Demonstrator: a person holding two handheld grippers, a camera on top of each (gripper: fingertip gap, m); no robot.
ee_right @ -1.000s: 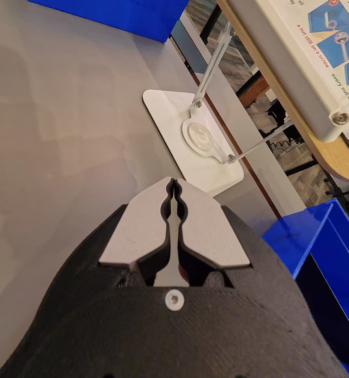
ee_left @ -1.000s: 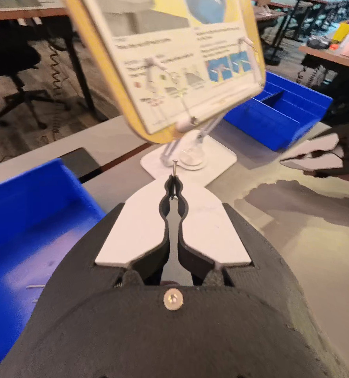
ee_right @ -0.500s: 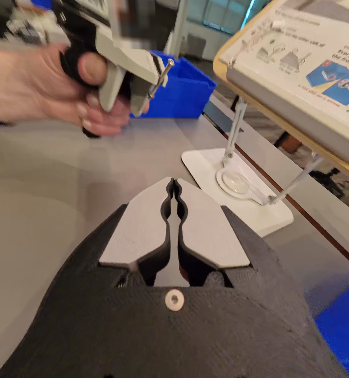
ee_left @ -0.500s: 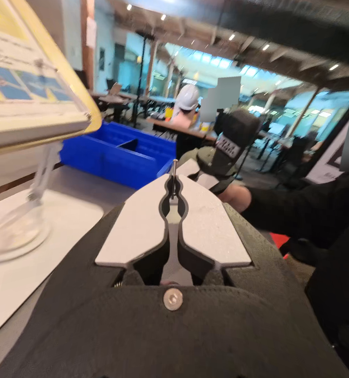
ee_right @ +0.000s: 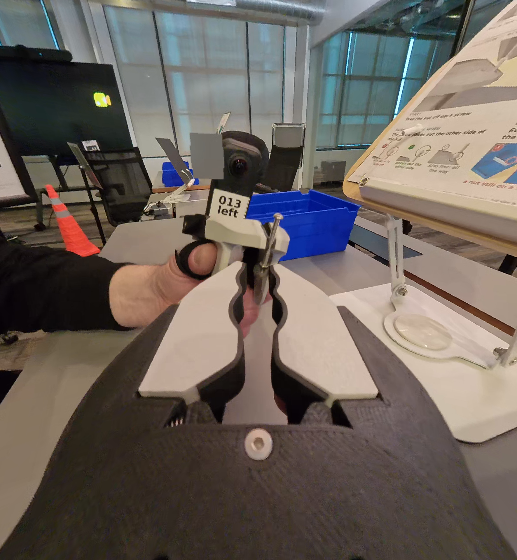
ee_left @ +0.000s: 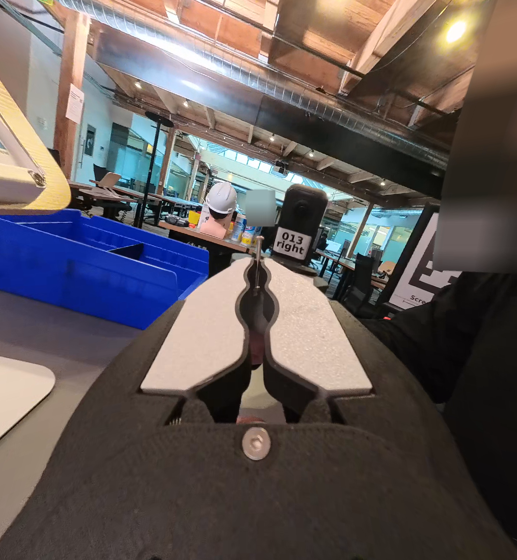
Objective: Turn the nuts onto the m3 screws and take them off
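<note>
Left hand-held gripper pinches a screw at its tips, fingers closed on the shank. Screw long axis near upright, head at 12 o'clock, tilted slightly toward 1 in the right wrist view. Person's hand wraps the left handle, thumb forward, dark sleeve at 9 o'clock. Right hand-held gripper faces it just below, fingers narrowly apart; tips sit around the screw's lower end, can't tell if touching. White labels with writing on both camera mounts. Blue bin on the grey surface at 12 o'clock; instruction board at 2.
</note>
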